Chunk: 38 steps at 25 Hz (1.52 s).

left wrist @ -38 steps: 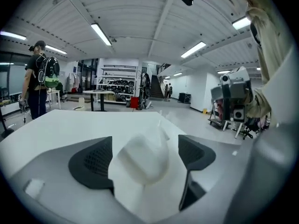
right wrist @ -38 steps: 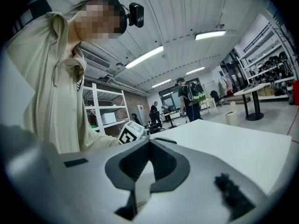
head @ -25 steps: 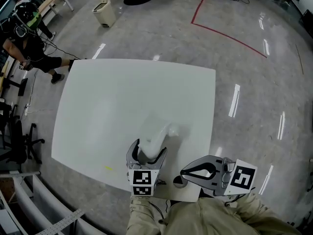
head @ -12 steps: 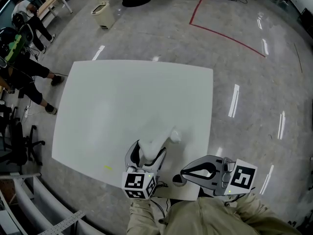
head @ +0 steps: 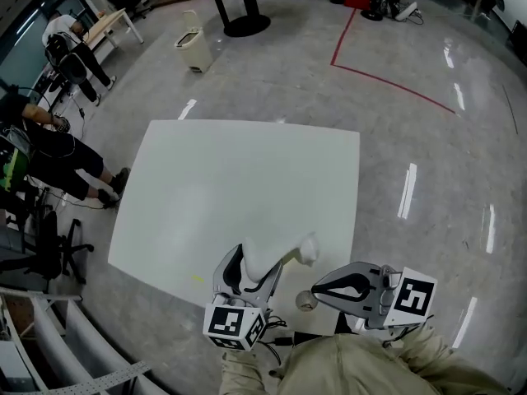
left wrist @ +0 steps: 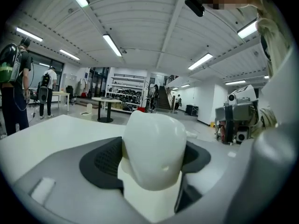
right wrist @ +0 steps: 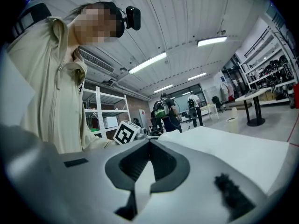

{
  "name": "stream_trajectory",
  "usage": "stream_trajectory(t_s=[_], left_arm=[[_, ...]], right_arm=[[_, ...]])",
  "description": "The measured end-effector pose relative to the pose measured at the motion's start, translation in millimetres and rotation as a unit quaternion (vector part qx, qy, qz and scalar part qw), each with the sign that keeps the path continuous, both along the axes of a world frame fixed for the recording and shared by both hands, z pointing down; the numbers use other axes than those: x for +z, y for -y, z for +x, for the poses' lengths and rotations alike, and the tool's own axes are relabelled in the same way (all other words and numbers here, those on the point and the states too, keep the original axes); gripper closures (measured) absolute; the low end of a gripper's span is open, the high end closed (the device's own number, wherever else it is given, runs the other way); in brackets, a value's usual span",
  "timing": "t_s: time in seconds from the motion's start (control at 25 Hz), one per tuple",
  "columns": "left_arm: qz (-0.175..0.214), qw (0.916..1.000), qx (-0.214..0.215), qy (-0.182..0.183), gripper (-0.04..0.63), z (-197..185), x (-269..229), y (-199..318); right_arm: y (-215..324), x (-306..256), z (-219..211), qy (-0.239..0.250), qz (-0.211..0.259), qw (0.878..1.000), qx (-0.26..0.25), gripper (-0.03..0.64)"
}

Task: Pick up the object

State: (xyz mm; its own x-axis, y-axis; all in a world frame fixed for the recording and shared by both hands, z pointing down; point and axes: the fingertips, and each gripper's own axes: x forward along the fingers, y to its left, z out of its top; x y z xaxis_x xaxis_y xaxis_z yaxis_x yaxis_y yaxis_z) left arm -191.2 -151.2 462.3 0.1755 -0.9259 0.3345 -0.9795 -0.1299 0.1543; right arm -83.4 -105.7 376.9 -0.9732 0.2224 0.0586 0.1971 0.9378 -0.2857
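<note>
Glossy grey stone-look floor (head: 428, 138) streaked with light glare, red tape line (head: 387, 81) across it, white square tabletop (head: 247, 179), cream plastic waste bin (head: 196, 49), round pedestal table (head: 245, 25) on black base, black office chair (head: 49, 249), white ribbed ceiling (left wrist: 154, 27) with long strip lights (left wrist: 112, 45), white metal shelving (right wrist: 105, 120).

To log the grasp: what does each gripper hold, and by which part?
Left gripper's jaws are closing on the white object, at its near end. Right gripper holds nothing.
</note>
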Motion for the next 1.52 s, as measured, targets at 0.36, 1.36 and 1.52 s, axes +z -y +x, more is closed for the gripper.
stream_trajectory(t_s=[0.36, 1.36, 1.52], left_arm=[[0.077, 0.996, -0.037, 0.026, 0.255, 12, -81, -35], [0.161, 0.9864, -0.022, 0.023, 0.253, 55, -135, -246], [0.164, 0.9863, -0.008, 0.019, 0.253, 71, -135, -294]], right_arm=[[-12, -35, 29, 0.039, 0.052, 0.998, -0.013, 0.614], [-187, -64, 80, 0.067, 0.109, 0.991, 0.048, 0.614], [-232, -67, 94, 0.063, 0.115, 0.989, 0.064, 0.614]])
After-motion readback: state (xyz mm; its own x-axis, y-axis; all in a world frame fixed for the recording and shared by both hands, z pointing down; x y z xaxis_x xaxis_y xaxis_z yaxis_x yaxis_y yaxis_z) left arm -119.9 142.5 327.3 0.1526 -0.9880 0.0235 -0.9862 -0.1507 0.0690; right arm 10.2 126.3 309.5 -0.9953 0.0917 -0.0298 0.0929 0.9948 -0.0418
